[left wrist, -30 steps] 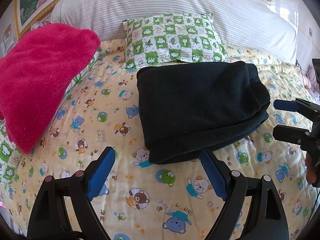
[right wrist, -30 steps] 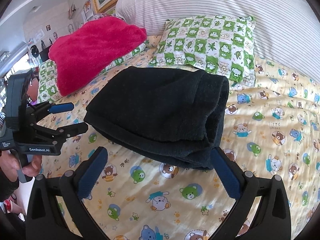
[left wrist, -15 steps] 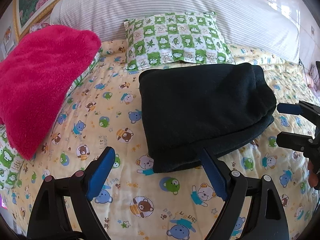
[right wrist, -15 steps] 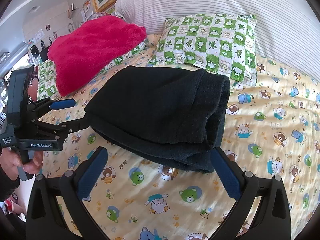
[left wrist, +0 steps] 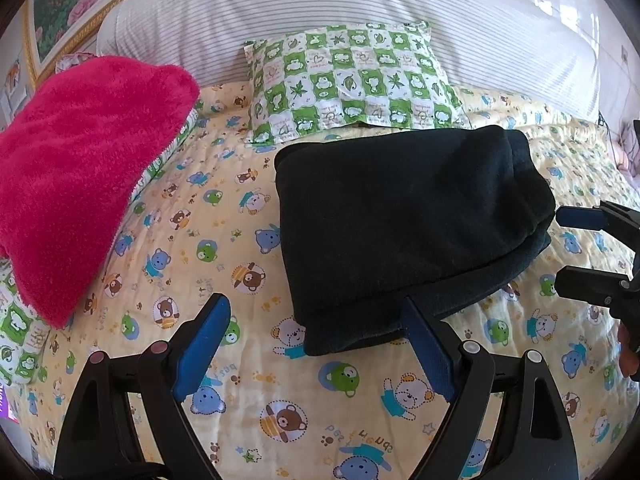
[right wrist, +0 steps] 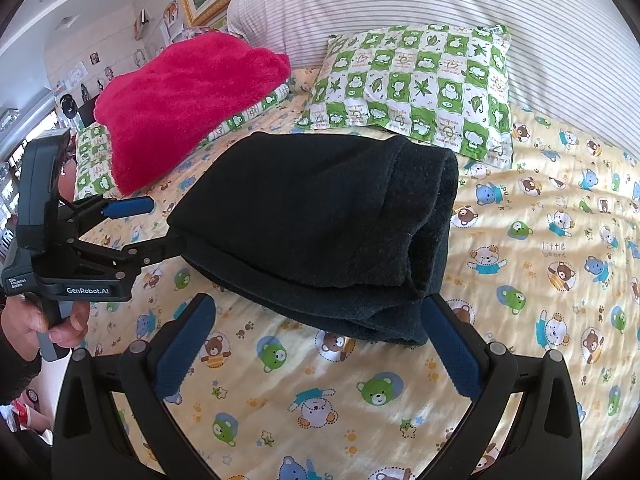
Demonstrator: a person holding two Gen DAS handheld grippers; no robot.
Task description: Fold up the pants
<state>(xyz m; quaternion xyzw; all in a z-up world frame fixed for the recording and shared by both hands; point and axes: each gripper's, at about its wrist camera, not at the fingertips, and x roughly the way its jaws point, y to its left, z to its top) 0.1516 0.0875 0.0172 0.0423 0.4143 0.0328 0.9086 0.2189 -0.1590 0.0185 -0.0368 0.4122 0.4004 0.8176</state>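
The black pants (left wrist: 404, 224) lie folded into a thick rectangular stack on the bear-print bed sheet (left wrist: 248, 368); they also show in the right wrist view (right wrist: 320, 224). My left gripper (left wrist: 316, 344) is open at the stack's near left corner, its right finger (left wrist: 428, 356) touching the front edge. My right gripper (right wrist: 316, 352) is open just in front of the stack's near edge, holding nothing. In the right wrist view the left gripper (right wrist: 158, 228) has one finger running under the stack's left edge. In the left wrist view the right gripper (left wrist: 560, 248) stands open by the stack's right side.
A pink fluffy blanket (left wrist: 80, 168) lies on the left of the bed. A green-and-white checked pillow (left wrist: 352, 80) leans behind the pants against a striped bolster (left wrist: 320, 12). The blanket (right wrist: 188, 100) and pillow (right wrist: 420, 84) show in the right wrist view too.
Both grippers have moved closer to the folded pants. The left gripper's finger now reaches under the stack's left edge. The pants have not changed shape.
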